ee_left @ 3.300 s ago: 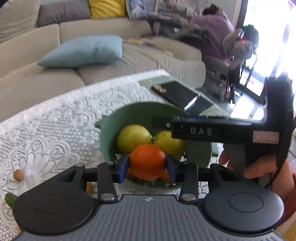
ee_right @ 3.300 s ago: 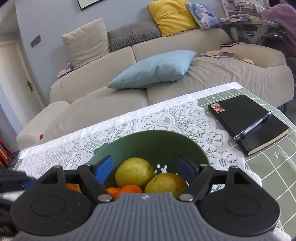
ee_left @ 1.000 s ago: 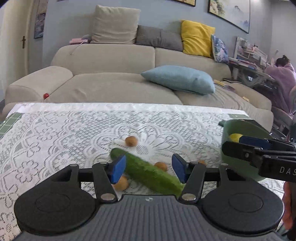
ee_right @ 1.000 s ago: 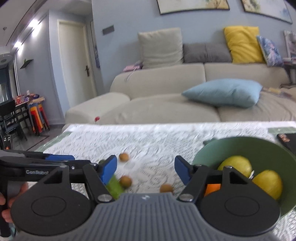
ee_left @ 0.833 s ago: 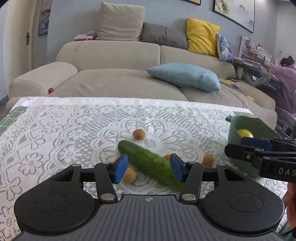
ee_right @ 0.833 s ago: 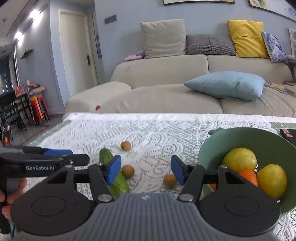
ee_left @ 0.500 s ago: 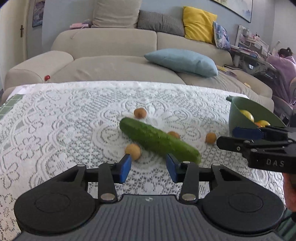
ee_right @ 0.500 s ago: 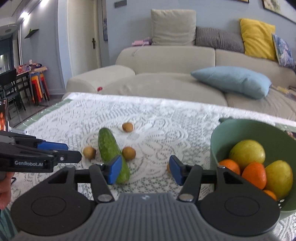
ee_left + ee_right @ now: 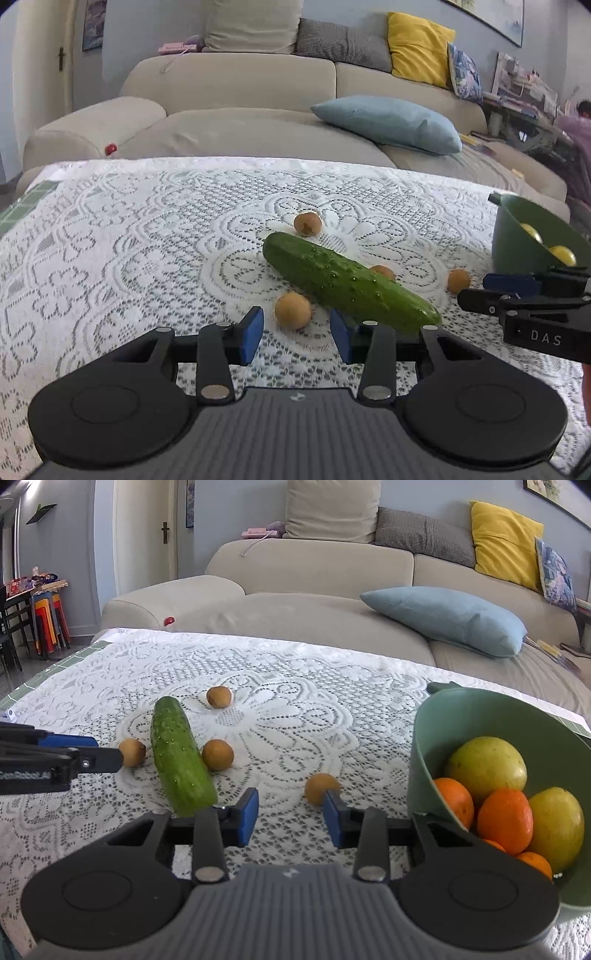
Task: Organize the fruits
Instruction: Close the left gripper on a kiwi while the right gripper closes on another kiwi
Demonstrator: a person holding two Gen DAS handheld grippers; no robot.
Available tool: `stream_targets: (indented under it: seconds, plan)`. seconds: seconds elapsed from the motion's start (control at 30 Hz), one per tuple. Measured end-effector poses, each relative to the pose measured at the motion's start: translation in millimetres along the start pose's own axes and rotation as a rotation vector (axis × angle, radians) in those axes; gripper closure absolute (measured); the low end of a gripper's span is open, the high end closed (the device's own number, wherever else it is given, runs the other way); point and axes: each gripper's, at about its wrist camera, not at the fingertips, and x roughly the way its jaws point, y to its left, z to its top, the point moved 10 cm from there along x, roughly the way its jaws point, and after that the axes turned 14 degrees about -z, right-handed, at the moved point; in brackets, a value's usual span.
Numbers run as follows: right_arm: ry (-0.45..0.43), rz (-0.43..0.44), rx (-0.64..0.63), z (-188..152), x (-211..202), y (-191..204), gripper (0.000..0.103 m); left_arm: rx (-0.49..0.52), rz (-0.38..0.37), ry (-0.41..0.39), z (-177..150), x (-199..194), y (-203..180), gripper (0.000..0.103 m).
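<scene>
You are working in a home living room: a long beige sofa (image 9: 317,572) with grey, yellow and pale blue cushions (image 9: 447,618) stands behind a table under a white lace tablecloth (image 9: 129,236), with framed pictures on the blue-grey wall and a door (image 9: 147,535) at left.

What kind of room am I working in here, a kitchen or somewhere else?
Most likely a home living room, not a kitchen. A long beige sofa with cushions, including a light blue pillow, sits right behind the table, which is covered with a white lace tablecloth. Framed pictures hang on the blue wall.
</scene>
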Motion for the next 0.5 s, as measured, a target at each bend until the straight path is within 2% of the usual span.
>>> stream_targets:
  seconds: [0.23,0.5]
  plan:
    - [0.016,-0.038,-0.022,1,16,1,0.077,0.009,0.015,0.023,0,12,0,0.06]
    - [0.007,-0.109,-0.071,0,23,4,0.077,0.001,0.022,0.034,-1,18,3,0.062]
